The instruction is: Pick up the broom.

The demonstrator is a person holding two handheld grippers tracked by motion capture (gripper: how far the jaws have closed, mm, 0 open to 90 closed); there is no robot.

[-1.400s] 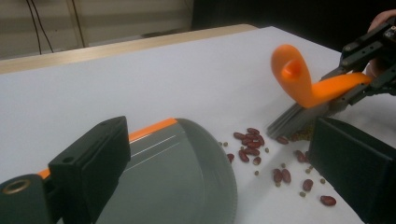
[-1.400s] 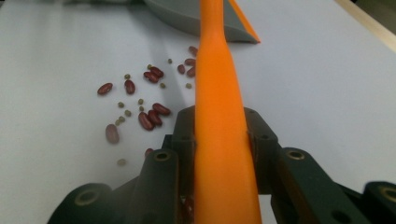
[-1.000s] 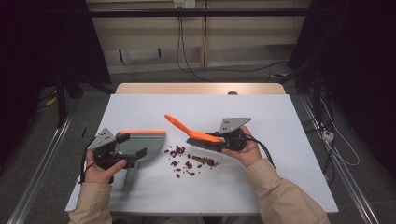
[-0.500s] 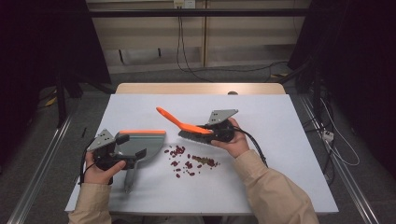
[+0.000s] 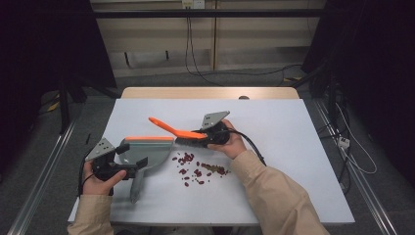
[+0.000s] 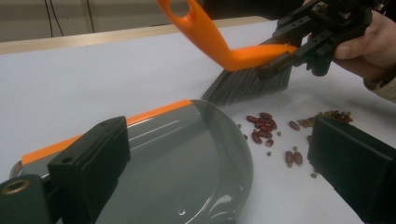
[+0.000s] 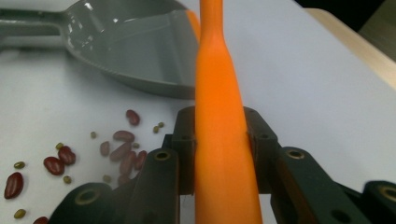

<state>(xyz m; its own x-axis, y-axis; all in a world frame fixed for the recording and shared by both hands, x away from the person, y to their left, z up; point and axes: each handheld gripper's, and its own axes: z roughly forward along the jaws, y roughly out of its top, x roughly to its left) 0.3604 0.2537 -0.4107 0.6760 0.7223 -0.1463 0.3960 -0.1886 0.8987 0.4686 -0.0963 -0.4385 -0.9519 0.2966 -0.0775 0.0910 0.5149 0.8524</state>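
Sweeping beans [image 5: 198,169] toward pan [image 5: 147,152] — right tongs [image 5: 208,138] clamping brush [image 5: 182,135] by its orange back, bristles just beyond the beans' far edge. Left tongs [image 5: 128,166] gripping the pan's handle, mouth facing the beans, which are lying between both tongs. Keeping the pan lip flat, dragging bristles low, in short strokes so nothing is scattering. Left gripper view catching bristles [image 6: 252,84] grazing the table [image 6: 93,79] — right gripper view giving jaws pinching the brush [image 7: 223,154].

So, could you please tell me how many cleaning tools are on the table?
2: an orange brush clamped in the right gripper behind the scattered beans, and a grey dustpan at the left gripper, left of the beans.
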